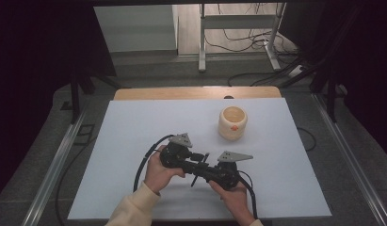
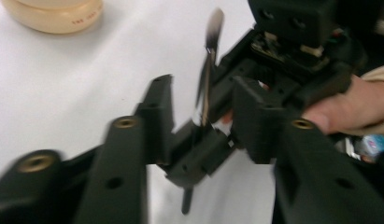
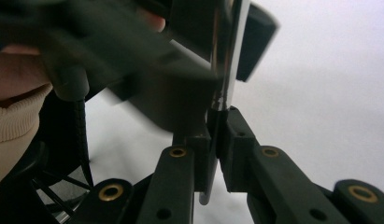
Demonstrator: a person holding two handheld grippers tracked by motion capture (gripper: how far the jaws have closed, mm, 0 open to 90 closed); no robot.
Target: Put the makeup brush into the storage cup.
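My right tongs pinch 1 thin brush above the white table, near the cream pot, while my left tongs stand spread around it; a premature release risks dropping it.

Red print on cream cup, blurred, no legible txt.
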